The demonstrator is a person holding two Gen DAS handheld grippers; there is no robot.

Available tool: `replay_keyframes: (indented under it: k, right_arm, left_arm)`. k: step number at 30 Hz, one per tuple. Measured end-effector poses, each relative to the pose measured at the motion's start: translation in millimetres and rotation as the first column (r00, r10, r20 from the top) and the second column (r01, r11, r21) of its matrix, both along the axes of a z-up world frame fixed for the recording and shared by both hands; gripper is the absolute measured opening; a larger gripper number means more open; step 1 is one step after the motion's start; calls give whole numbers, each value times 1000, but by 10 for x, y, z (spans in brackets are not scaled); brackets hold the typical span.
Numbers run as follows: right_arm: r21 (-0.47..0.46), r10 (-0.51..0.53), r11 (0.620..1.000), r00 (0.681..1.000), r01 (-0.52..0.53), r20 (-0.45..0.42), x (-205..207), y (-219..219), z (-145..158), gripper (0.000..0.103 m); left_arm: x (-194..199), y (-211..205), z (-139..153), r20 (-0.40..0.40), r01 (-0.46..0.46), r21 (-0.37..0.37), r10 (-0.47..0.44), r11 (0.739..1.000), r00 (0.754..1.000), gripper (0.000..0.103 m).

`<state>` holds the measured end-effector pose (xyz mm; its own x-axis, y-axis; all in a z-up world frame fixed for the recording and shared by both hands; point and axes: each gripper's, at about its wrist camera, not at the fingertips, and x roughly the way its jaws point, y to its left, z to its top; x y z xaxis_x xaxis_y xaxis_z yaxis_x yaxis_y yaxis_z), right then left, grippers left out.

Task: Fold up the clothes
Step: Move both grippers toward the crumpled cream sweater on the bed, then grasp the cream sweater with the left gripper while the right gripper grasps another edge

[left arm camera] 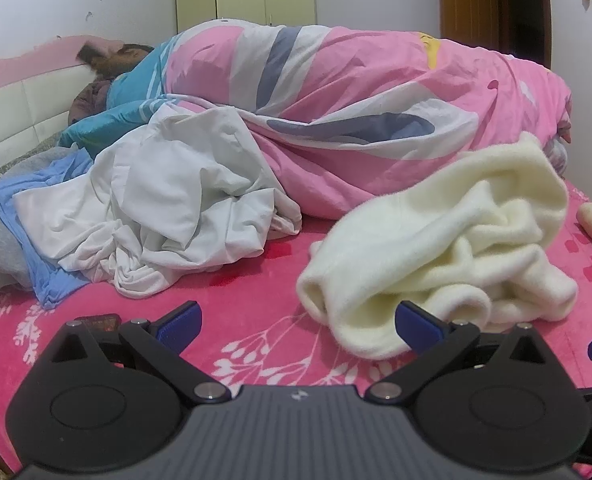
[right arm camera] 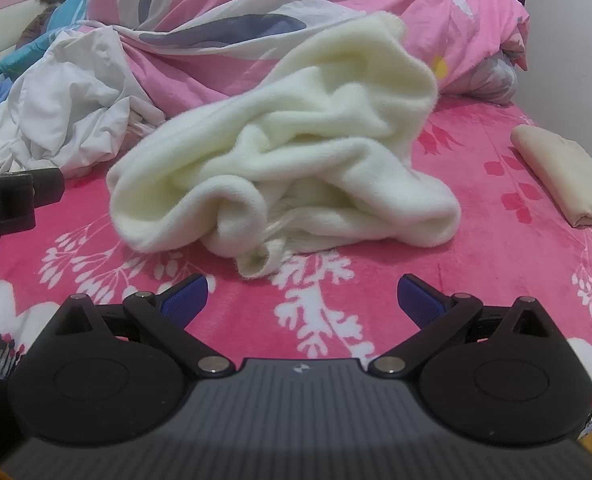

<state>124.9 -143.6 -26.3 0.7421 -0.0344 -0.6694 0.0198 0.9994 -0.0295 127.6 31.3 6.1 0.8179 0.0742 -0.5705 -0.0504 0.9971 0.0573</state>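
A crumpled cream fleece garment (left arm camera: 447, 248) lies on the pink flowered bedspread (left arm camera: 248, 292); the right wrist view shows the cream fleece garment (right arm camera: 296, 148) in a heap at centre. My left gripper (left arm camera: 297, 320) is open, low over the bedspread, its right blue pad (left arm camera: 417, 326) just in front of the garment's near edge. Open too, my right gripper (right arm camera: 301, 300) hovers a short way in front of the heap, nothing between its fingers. A folded beige cloth (right arm camera: 563, 172) lies at the right edge of the bed.
A pile of white and blue laundry (left arm camera: 156, 208) sits at the left. Behind it a person lies under a pink patterned quilt (left arm camera: 355, 100). The left gripper's black body (right arm camera: 12, 200) enters the right wrist view at the left. A wall runs along the right side.
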Motion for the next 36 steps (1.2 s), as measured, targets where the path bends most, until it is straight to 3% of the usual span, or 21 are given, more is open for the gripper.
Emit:
replay_keyframes:
  k: [11, 20, 25, 30, 32, 36]
  right_arm:
    - [2, 0, 1000, 1000, 0, -8, 68, -4, -45, 102]
    - [8, -20, 1000, 1000, 20, 14, 194, -121, -89, 102]
    - [0, -19, 1000, 992, 19, 124, 306, -341, 10, 102]
    - [51, -36, 998, 950, 22, 311, 574, -712, 231, 102]
    - [74, -46, 997, 923, 19, 381, 707, -864, 325, 102]
    - [166, -58, 986, 918, -8, 392, 1171, -1113, 431, 102]
  left_arm:
    - [79, -3, -50, -15, 13, 5, -13, 1000, 1000, 103]
    - [351, 32, -98, -6, 75, -26, -75, 997, 997, 103]
    - [541, 1, -120, 56, 143, -22, -142, 989, 988, 103]
    - [812, -191, -161, 98, 253, 17, -254, 967, 962, 103]
    - [926, -336, -215, 86, 302, 46, -305, 952, 948, 103]
    - [1154, -590, -403, 24, 339, 103, -343, 935, 939, 103]
